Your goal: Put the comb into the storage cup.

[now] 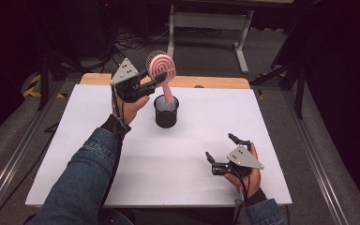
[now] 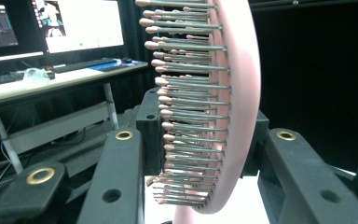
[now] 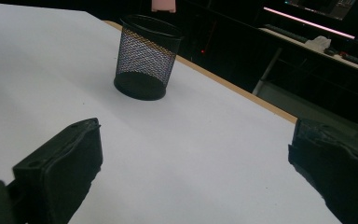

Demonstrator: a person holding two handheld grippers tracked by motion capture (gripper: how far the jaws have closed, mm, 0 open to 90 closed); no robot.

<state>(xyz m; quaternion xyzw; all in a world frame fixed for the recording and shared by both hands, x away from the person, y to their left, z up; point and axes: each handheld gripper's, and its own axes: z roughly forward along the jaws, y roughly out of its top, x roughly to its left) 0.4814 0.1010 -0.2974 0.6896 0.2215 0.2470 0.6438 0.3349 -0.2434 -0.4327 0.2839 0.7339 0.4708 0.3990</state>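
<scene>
My left gripper (image 1: pixel 161 75) is shut on the round head of a pink hairbrush (image 1: pixel 162 65), held up over the back of the table. In the left gripper view the bristled head (image 2: pixel 200 107) stands edge-on between the two jaws, which press on both its sides. The brush's handle (image 1: pixel 169 93) hangs down toward a black mesh cup (image 1: pixel 166 112). In the right gripper view the handle's tip (image 3: pixel 163 5) sits above the cup (image 3: pixel 144 58), which looks empty. My right gripper (image 1: pixel 221 146) rests open on the white table top at the front right, nothing between its fingers.
The white table top (image 1: pixel 93 140) has a wooden edge (image 1: pixel 206 82) along the back. A white-legged desk (image 1: pixel 206 28) and cables stand on the floor behind. Monitors and a keyboard sit on a desk (image 2: pixel 51 74) in the left gripper view.
</scene>
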